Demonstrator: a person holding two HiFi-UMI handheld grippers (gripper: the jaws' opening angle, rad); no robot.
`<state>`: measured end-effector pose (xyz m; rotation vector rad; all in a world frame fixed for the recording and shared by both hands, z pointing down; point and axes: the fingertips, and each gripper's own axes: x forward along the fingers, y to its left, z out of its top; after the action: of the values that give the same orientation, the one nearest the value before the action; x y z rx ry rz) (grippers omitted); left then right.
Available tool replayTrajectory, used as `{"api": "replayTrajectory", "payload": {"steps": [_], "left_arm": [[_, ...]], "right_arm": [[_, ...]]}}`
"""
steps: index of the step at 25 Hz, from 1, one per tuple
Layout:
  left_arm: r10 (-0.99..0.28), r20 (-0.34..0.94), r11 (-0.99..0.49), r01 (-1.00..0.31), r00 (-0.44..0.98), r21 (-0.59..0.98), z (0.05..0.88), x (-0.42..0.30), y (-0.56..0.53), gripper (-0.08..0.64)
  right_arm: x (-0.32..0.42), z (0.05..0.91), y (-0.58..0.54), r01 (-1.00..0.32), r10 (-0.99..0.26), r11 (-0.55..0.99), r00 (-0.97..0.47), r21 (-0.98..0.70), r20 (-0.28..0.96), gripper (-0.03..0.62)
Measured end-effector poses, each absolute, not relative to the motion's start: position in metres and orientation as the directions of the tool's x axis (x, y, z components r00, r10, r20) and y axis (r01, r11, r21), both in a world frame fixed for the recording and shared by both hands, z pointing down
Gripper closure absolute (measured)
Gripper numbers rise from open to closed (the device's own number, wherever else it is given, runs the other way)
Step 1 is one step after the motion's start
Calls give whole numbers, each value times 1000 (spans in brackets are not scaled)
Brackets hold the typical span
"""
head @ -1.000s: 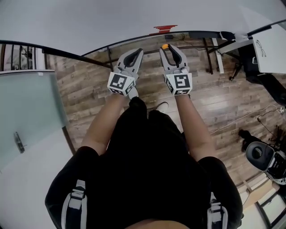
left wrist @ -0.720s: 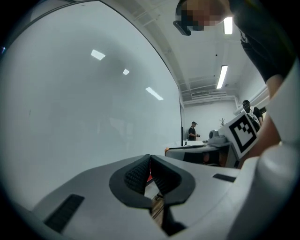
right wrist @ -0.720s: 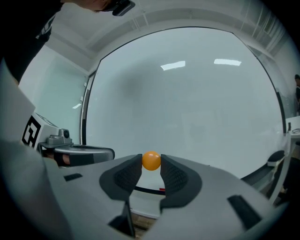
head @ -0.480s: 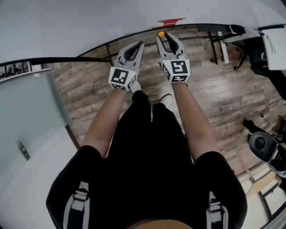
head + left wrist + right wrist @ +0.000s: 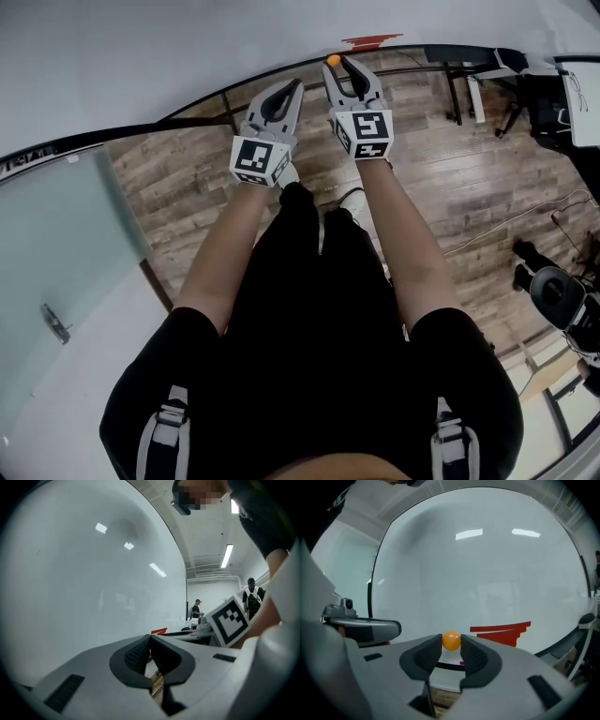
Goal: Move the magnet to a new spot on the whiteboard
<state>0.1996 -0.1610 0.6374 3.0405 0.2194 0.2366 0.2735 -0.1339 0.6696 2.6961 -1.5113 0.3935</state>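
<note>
Pinching the small round orange magnet (image 5: 451, 640) before the far glossy whiteboard (image 5: 487, 573), the right gripper (image 5: 339, 70) must yet re-place it; the left gripper (image 5: 281, 94) sits clamped together, empty.

A: How much of the small round orange magnet (image 5: 331, 63) shows?
B: In the head view, a sliver past the right gripper (image 5: 337, 64). Whether it touches the large white whiteboard (image 5: 487, 573) can't be told.
A: The red stepped mark (image 5: 506, 632)?
B: Its lower left end runs behind a jaw.
A: The 2 distant people (image 5: 197, 609) in the left gripper view?
B: Too small to make out.
</note>
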Motion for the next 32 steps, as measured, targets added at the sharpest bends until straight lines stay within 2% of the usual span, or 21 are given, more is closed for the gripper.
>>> {"api": "replayTrajectory", "payload": {"steps": [22, 26, 32], "left_arm": [[161, 182, -982, 138, 970, 129, 659, 199, -186, 555], [152, 182, -983, 130, 971, 127, 658, 199, -187, 555], [136, 179, -987, 118, 974, 107, 642, 187, -188, 554]], "right_arm": [[294, 704, -158, -794, -783, -600, 557, -97, 277, 463], [293, 703, -158, -794, -783, -600, 556, -101, 281, 421], [285, 686, -144, -801, -796, -585, 538, -125, 277, 419]]}}
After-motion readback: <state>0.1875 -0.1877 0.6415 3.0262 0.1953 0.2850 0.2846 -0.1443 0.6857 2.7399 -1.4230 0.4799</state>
